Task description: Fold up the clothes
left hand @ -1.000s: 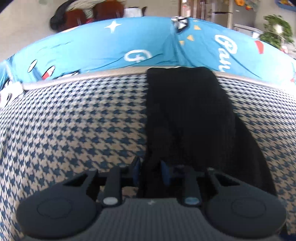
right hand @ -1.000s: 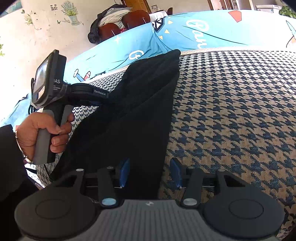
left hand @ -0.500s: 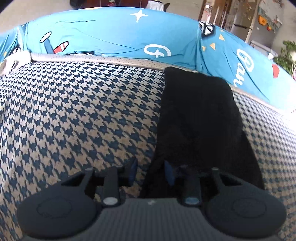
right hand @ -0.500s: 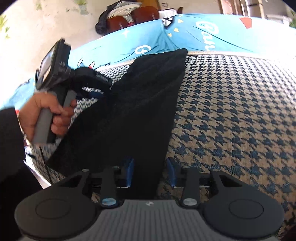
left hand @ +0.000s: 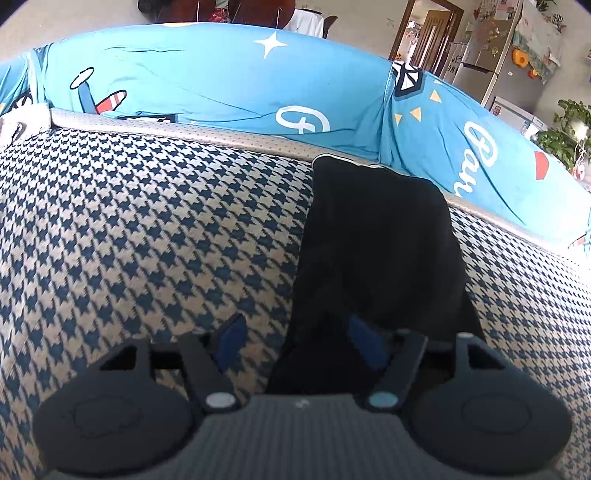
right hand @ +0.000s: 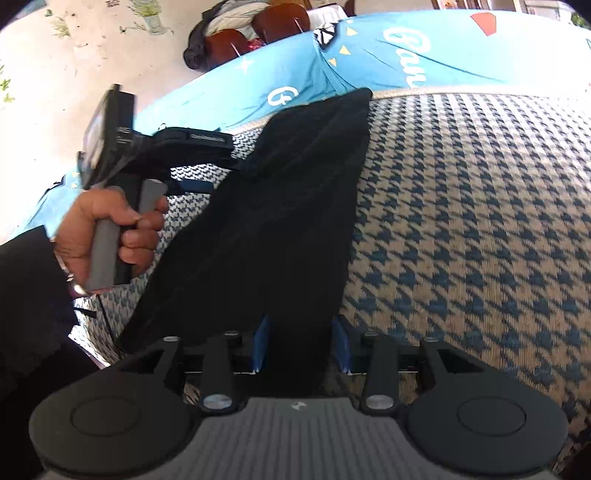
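A long black garment [left hand: 380, 236] lies in a folded strip on the houndstooth cushion [left hand: 147, 236], its far end at the cushion's back edge. My left gripper [left hand: 297, 339] is opening; the garment's left edge lies between its blue pads [left hand: 231, 338], which stand clear of the cloth. In the right wrist view the black garment [right hand: 280, 206] runs down into my right gripper [right hand: 301, 345], whose pads close on the near end. That view also shows the left gripper [right hand: 225, 162] at the garment's left side, held by a hand [right hand: 107, 225].
A blue printed cover [left hand: 221, 85] drapes the backrest behind the cushion. A dark sleeve [right hand: 26, 295] fills the lower left of the right wrist view. Chairs with clothes [right hand: 243, 33] stand beyond the sofa; a fridge [left hand: 491, 55] and a plant [left hand: 565, 129] are far right.
The left gripper's jaws have spread wide and let go of the garment's edge, and it has drawn up and back. The right gripper's jaws narrowed slightly on the near end.
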Tool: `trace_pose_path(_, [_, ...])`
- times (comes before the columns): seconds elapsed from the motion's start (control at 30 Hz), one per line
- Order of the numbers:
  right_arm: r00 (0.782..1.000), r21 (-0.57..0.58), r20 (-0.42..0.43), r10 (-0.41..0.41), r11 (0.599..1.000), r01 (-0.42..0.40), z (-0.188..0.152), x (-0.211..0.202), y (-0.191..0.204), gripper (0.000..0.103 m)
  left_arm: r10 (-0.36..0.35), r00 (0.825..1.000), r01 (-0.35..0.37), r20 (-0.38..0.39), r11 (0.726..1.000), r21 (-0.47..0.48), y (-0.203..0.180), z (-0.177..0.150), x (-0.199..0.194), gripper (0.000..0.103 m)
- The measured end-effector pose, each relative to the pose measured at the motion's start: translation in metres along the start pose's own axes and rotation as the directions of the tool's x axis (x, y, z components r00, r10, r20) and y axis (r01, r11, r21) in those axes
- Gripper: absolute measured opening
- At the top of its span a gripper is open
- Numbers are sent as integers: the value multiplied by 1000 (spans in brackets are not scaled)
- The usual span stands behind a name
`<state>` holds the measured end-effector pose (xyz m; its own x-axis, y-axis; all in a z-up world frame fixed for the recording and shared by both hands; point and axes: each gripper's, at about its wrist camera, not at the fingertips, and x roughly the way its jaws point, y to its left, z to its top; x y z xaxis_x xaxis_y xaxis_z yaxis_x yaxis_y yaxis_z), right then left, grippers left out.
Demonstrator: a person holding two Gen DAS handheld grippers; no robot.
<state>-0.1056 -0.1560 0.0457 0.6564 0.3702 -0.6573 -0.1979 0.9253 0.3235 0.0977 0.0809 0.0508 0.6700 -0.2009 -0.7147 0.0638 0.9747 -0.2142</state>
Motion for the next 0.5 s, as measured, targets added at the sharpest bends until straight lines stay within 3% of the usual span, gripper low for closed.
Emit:
trace_pose_path(0.17, [998, -62, -1, 57, 996, -57, 7, -2, 8, 39, 51, 998, -51, -26, 999, -15, 7, 6, 22, 66])
trace_pose_path(0.33, [989, -91, 12, 150, 985, -148, 8, -3, 16, 39, 90, 996, -90, -9, 996, 21, 6, 7, 36, 74])
trace_pose_path(0.5, [986, -91, -83, 145, 984, -152, 4, 9, 21, 38, 102, 995, -102, -2, 994, 32, 8, 10, 44, 82])
